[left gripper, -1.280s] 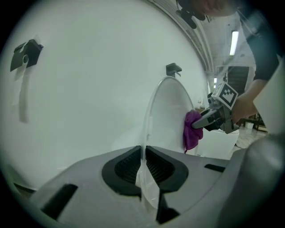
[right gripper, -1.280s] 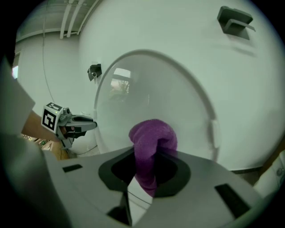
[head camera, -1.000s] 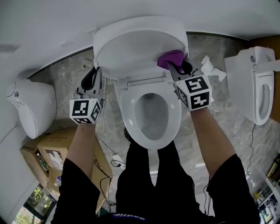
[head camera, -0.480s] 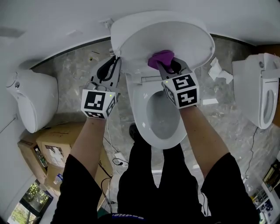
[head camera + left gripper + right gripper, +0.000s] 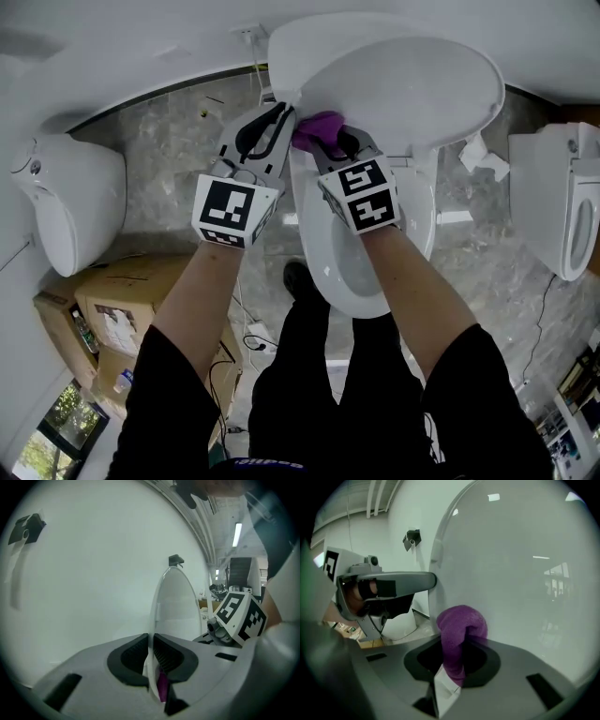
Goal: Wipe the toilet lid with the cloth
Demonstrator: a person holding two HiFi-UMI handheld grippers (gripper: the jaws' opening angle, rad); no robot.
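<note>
The white toilet lid (image 5: pixel 412 84) stands raised above the seat (image 5: pixel 328 253). My left gripper (image 5: pixel 279 120) is shut on the lid's left edge; in the left gripper view that thin edge (image 5: pixel 153 620) runs straight between the jaws of my left gripper (image 5: pixel 152 657). My right gripper (image 5: pixel 330 141) is shut on a purple cloth (image 5: pixel 317 126) and presses it to the lid's inner face, right beside the left gripper. In the right gripper view the bunched cloth (image 5: pixel 459 627) bulges out of my right gripper (image 5: pixel 452 660) against the lid (image 5: pixel 525 573).
Another white toilet (image 5: pixel 66 206) stands at the left and a third (image 5: pixel 562 197) at the right. Cardboard boxes (image 5: pixel 103 319) lie at the lower left. Crumpled paper (image 5: pixel 480 155) lies on the marble floor right of the lid. The person's legs stand before the bowl.
My right gripper has swept the purple cloth leftward across the lid, from its right side to its left edge beside the left gripper. The left gripper still holds the lid's edge.
</note>
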